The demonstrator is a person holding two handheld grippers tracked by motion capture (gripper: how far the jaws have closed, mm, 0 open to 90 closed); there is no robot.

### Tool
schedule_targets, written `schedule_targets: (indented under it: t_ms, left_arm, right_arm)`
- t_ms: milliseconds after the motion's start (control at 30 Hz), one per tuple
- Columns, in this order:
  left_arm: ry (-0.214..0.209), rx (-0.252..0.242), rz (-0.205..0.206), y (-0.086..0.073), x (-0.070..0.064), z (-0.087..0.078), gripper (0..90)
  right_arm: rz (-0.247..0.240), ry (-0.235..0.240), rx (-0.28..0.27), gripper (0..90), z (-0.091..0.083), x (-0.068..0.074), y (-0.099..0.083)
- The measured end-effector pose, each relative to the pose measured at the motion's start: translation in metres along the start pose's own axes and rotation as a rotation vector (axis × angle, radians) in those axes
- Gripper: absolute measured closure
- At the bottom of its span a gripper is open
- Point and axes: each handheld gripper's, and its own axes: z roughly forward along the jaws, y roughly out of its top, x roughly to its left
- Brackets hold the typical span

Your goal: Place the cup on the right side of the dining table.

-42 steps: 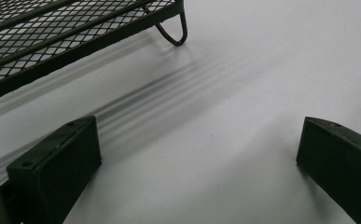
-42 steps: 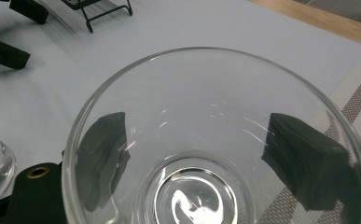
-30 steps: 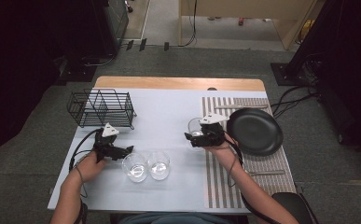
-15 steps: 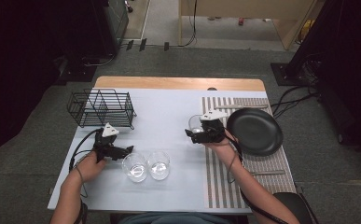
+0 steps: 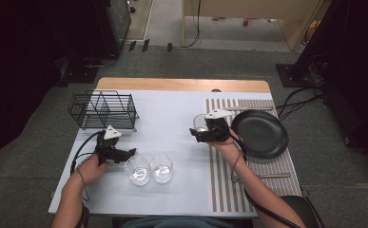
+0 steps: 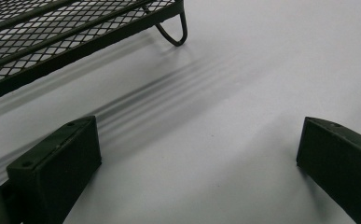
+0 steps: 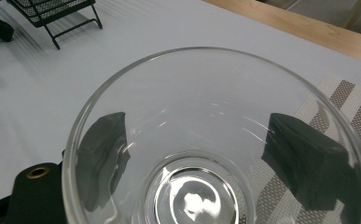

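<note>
A clear drinking glass (image 7: 201,154) stands between the jaws of my right gripper (image 7: 197,135); both black fingers (image 7: 308,158) press its outer wall and show through the glass. In the high view that glass (image 5: 200,122) sits at the left edge of the striped placemat (image 5: 229,185), with the right gripper (image 5: 196,133) shut on it. My left gripper (image 5: 128,153) rests low on the pale table cover, open, with nothing between its fingers (image 6: 57,158). Two more clear glasses (image 5: 137,170) (image 5: 162,167) stand side by side just right of it.
A black wire rack (image 5: 103,110) stands at the back left, its mesh base and foot (image 6: 171,32) just ahead of the left jaws. A black plate (image 5: 260,133) lies on the placemat right of the right gripper. The wooden table edge (image 5: 181,84) runs along the back.
My right gripper and its glass have shifted slightly left and toward the back. The left gripper and the two glasses have not moved.
</note>
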Motion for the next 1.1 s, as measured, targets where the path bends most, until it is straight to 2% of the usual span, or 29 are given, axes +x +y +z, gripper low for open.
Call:
schedule_targets:
  t_ms: [200, 633, 833, 1100]
  left_arm:
    - [0.0, 0.0, 0.0, 0.0, 0.0, 0.0, 0.0]
    - [0.0, 0.0, 0.0, 0.0, 0.0, 0.0, 0.0]
    - [-0.001, -0.001, -0.001, 0.0, 0.0, 0.0, 0.0]
    - [-0.001, -0.001, 0.0, 0.0, 0.0, 0.0, 0.0]
  right_arm:
    - [-0.005, 0.001, 0.0, 19.4, 0.002, -0.002, 0.004]
    - [0.026, -0.002, 0.006, 19.5, 0.005, -0.009, 0.005]
    - [0.015, -0.026, 0.006, 19.4, 0.004, -0.012, 0.005]
    - [0.028, -0.053, 0.0, 19.4, 0.004, -0.021, 0.007]
